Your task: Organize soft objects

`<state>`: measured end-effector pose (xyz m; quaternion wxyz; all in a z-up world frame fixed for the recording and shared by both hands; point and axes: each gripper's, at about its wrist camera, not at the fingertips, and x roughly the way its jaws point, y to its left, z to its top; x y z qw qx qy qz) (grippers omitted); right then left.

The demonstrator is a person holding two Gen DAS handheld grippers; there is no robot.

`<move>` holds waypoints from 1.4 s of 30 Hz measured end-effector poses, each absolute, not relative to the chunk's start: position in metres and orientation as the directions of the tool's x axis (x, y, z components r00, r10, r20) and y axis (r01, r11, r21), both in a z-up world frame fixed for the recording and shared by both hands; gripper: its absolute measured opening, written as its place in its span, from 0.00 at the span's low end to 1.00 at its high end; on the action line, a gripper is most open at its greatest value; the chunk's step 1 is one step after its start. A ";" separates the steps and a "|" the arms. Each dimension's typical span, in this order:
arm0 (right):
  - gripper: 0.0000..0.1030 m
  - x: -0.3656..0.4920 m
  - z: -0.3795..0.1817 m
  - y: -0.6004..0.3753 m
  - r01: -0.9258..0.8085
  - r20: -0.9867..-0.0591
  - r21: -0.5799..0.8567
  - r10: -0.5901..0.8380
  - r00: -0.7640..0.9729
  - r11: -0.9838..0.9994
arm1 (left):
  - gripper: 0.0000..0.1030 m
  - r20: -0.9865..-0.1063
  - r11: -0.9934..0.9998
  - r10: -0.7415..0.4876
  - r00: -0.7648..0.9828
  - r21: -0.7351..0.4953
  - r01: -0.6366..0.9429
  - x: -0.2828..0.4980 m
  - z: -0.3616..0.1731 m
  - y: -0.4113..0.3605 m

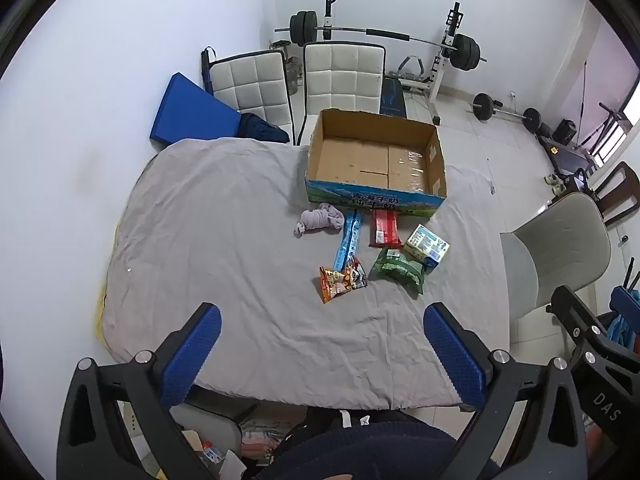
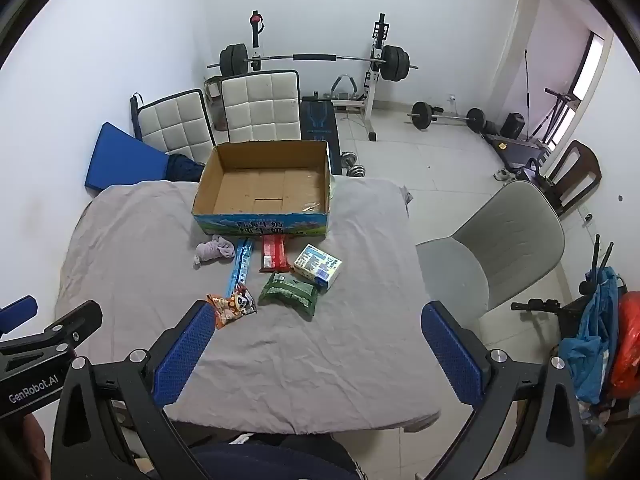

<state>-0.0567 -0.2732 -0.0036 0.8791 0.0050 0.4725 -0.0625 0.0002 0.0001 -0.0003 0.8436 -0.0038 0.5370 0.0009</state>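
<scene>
Nothing looks sorted yet: the box (image 1: pixel 376 160) stands open and bare inside at the far side of the table (image 1: pixel 224 280), at about 12 o'clock from both grippers, and every item lies on the grey cloth just in front of it. Nearest the box, a crumpled sock (image 1: pixel 320 219) lies at its 7 o'clock, with a blue stick pack (image 1: pixel 349 238) and a red pack (image 1: pixel 385 229) beside it, both touching or nearly touching the box's front wall. A carton (image 1: pixel 427 246) sits at 3 o'clock of the red pack; a green pack (image 1: pixel 398 269) and an orange snack bag (image 1: pixel 342 278) lie nearest the person. The left gripper (image 1: pixel 322 354) hovers over the near table edge with its jaws spread wide and nothing between them; the right gripper (image 2: pixel 316 354) is likewise wide apart and empty, its left pad close to the snack bag in view. By my reading the whole job remains, six items to go in.
</scene>
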 end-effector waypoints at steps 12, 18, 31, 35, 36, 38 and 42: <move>1.00 -0.057 0.001 -0.276 0.118 -0.826 -0.038 -0.098 0.555 0.992 | 1.00 -0.895 1.000 0.012 0.446 0.012 -0.003 0.000 0.007 0.002; 1.00 -0.058 0.003 -0.277 0.126 -0.824 -0.045 -0.108 0.556 0.991 | 1.00 -0.891 1.000 0.023 0.453 0.026 0.001 -0.001 0.007 0.003; 1.00 -0.056 0.000 -0.278 0.134 -0.826 -0.042 -0.110 0.553 0.990 | 1.00 -0.887 0.999 0.029 0.460 0.032 -0.003 -0.001 0.010 0.003; 1.00 -0.056 -0.001 -0.279 0.135 -0.826 -0.040 -0.109 0.554 0.990 | 1.00 -0.887 0.999 0.030 0.461 0.032 -0.003 0.000 0.009 0.004; 1.00 -0.056 -0.001 -0.279 0.135 -0.825 -0.040 -0.109 0.554 0.990 | 1.00 -0.887 1.000 0.026 0.461 0.029 -0.002 0.000 0.010 0.005; 1.00 -0.055 -0.001 -0.279 0.135 -0.825 -0.042 -0.111 0.555 0.990 | 1.00 -0.886 1.000 0.027 0.462 0.030 -0.001 0.001 0.010 0.004; 1.00 -0.055 -0.002 -0.280 0.136 -0.825 -0.043 -0.112 0.554 0.990 | 1.00 -0.885 1.000 0.023 0.465 0.027 0.001 0.002 0.009 0.005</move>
